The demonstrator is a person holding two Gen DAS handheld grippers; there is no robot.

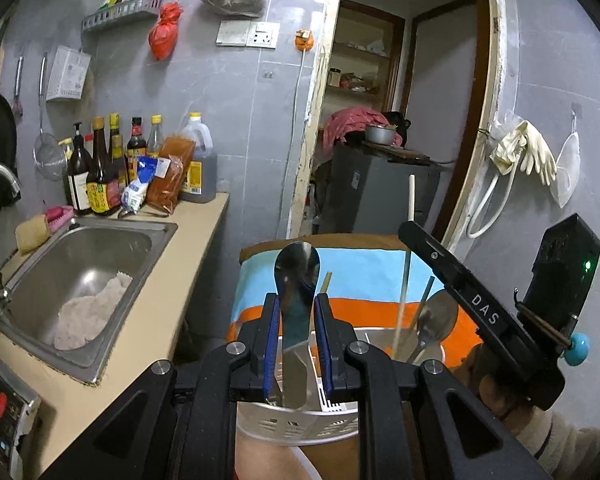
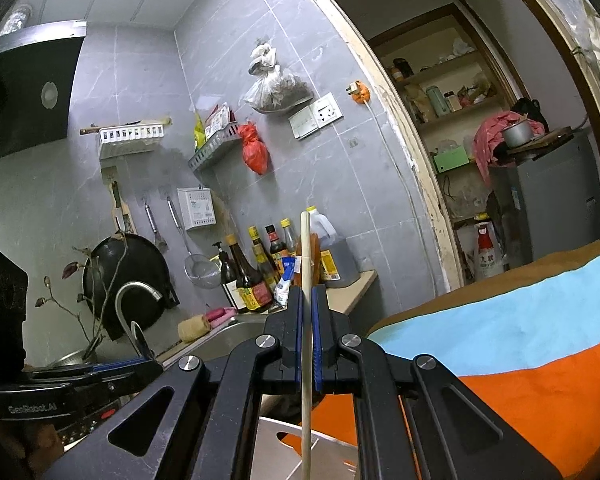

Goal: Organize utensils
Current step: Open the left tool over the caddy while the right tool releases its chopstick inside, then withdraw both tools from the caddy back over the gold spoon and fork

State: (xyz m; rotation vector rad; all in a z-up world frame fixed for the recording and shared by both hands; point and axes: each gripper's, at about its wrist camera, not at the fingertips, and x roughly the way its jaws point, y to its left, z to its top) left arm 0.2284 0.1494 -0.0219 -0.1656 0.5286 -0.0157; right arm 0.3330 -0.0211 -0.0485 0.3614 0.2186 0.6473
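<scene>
My left gripper [image 1: 296, 300] is shut on a large steel spoon [image 1: 296, 280], bowl up, its handle reaching down into a white slotted utensil basket [image 1: 300, 424] just below. My right gripper [image 2: 308, 292] is shut on a pale wooden chopstick [image 2: 306, 248] held upright; in the left wrist view it is at the right [image 1: 420, 236] and the chopstick [image 1: 404, 300] reaches down toward a steel container [image 1: 432, 354]. That container also holds another steel spoon [image 1: 436, 320] and a greenish stick [image 1: 424, 296].
A striped blue, orange and brown cloth [image 1: 364, 276] covers the surface under the containers. A steel sink [image 1: 80, 276] with a white rag sits in the counter at left. Sauce bottles [image 1: 100, 168] stand behind it. A doorway and a grey fridge [image 1: 380, 188] are beyond.
</scene>
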